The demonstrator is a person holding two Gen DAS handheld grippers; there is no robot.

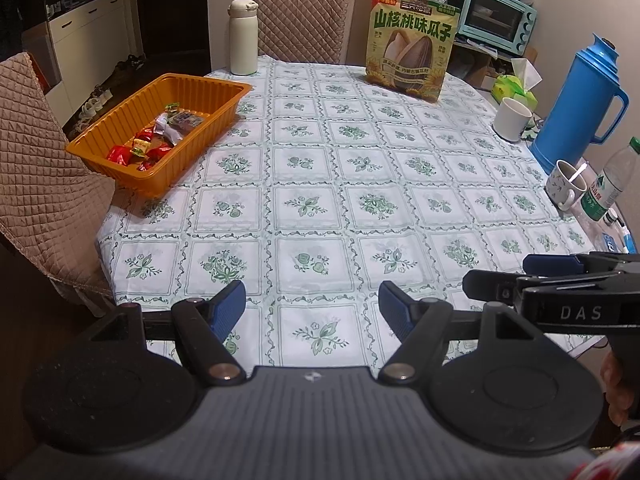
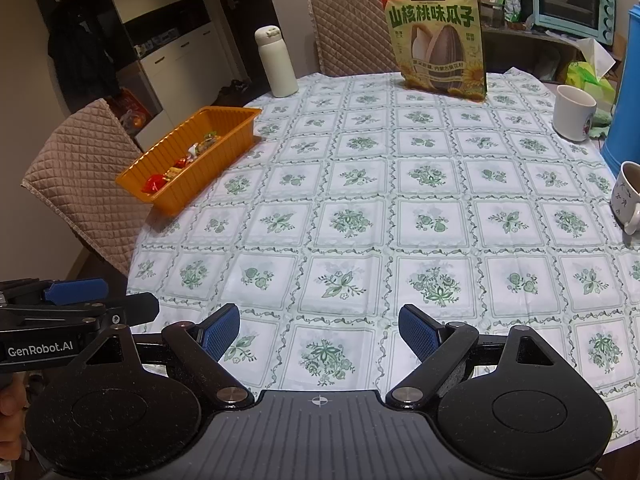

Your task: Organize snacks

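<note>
Both the left gripper and the right gripper hang with fingers spread and empty over the near edge of the floral-patterned tabletop. The small wrapped snacks lie in the ribbed orange plastic tray, and the tall green sunflower-seed bag stands well to the tray's right. Any next pick probably calls for a low, square approach, closing gently so wrappers are not crushed.
</note>
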